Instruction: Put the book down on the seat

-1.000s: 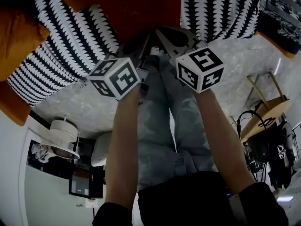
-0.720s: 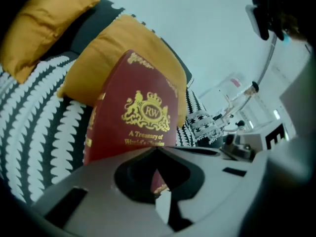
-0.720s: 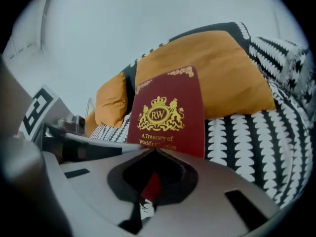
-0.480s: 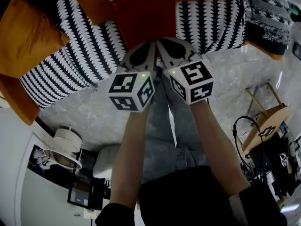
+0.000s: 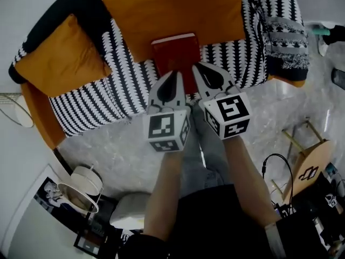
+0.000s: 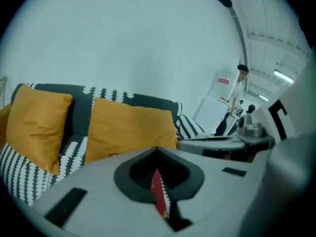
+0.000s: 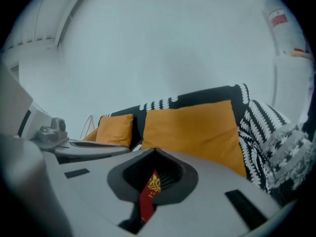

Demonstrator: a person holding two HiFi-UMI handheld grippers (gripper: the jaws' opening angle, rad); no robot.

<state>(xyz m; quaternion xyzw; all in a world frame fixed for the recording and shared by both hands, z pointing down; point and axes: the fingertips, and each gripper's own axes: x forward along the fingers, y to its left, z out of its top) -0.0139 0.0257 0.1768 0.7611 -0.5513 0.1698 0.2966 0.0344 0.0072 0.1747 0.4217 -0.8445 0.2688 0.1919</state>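
Both of your grippers are clenched on nothing. The left gripper (image 5: 172, 75) and the right gripper (image 5: 200, 72) each have their jaws pressed together.

The flat red hardcover book (image 5: 175, 55) already lies on the black-and-white patterned sofa seat (image 5: 124, 85). Its far edge sits against the large orange back cushion (image 5: 172, 9).

The book lies straight ahead of both tips, and its long axis appears to run away from you toward the backrest. Neither hand is clearly nearer.

The head view shows the whole cover but not your height above it. In each gripper view only 1 red sliver shows through the slit, and the right gripper view catches a gold emblem on the book (image 7: 148, 194).
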